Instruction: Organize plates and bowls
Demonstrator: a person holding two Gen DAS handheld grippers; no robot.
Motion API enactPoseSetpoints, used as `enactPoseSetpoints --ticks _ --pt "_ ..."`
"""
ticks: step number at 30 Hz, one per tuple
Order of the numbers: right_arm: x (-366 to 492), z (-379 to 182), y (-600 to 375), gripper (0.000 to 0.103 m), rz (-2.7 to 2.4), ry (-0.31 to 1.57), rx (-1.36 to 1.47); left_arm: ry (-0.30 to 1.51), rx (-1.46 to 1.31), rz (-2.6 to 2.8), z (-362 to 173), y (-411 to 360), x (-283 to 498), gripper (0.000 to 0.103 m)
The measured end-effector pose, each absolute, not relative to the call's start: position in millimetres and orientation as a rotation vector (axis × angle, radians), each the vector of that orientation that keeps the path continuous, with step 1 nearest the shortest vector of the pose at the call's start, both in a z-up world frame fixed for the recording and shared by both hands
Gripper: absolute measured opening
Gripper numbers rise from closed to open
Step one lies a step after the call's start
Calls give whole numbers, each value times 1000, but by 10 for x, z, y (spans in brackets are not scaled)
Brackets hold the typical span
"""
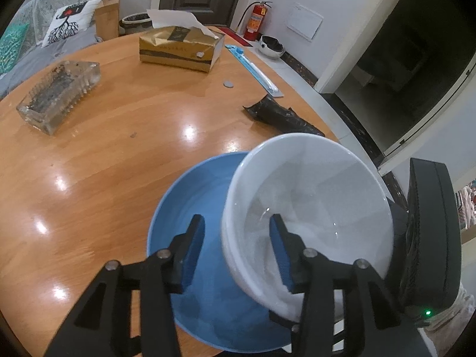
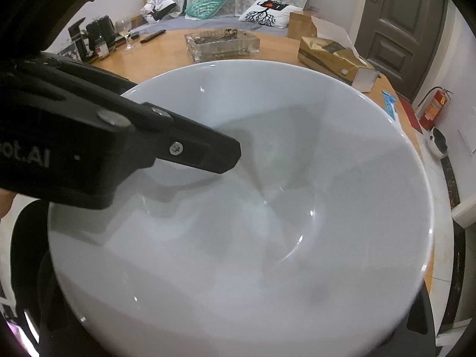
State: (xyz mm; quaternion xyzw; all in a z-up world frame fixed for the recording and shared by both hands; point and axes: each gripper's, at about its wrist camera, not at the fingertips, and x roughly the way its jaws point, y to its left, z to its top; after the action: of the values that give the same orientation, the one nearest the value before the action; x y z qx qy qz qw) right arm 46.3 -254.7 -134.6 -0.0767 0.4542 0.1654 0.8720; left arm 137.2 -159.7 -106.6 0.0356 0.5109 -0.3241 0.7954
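Note:
A blue plate (image 1: 190,208) lies on the round wooden table (image 1: 104,163) near its front edge. A white bowl (image 1: 312,205) is tilted over the plate's right side. My left gripper (image 1: 236,253) is open, one finger over the plate and the other inside the bowl, astride the bowl's near rim. In the right wrist view the white bowl (image 2: 267,208) fills the frame, and the left gripper's finger (image 2: 202,151) reaches into it from the left. My right gripper's fingers are hidden under the bowl; its black body (image 1: 431,238) stands against the bowl's right side.
A glass ashtray (image 1: 59,95), a tissue box (image 1: 181,47), a blue pen-like package (image 1: 253,68), a coin (image 1: 228,84) and a black torn wrapper (image 1: 282,116) lie farther back on the table. A kettle (image 2: 101,29) and wine glass (image 2: 125,29) stand at the far left.

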Motion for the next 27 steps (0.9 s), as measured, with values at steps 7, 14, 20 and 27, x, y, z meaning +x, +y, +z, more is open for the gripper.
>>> enactPoseSetpoints --ticks 7,14,20,27 --pt "323 -1254 -2587 101 331 933 -158 1053 83 -681 -887 -1518 1238 62" --pt "110 -1049 -2620 101 308 876 -170 993 79 -667 -622 -1396 1076 78" --pt "-27 -813 -2669 101 297 820 -160 962 93 -642 -437 -1267 945 89" --pt "-180 -613 -2723 102 297 762 -172 915 91 -591 -292 -1099 833 103"
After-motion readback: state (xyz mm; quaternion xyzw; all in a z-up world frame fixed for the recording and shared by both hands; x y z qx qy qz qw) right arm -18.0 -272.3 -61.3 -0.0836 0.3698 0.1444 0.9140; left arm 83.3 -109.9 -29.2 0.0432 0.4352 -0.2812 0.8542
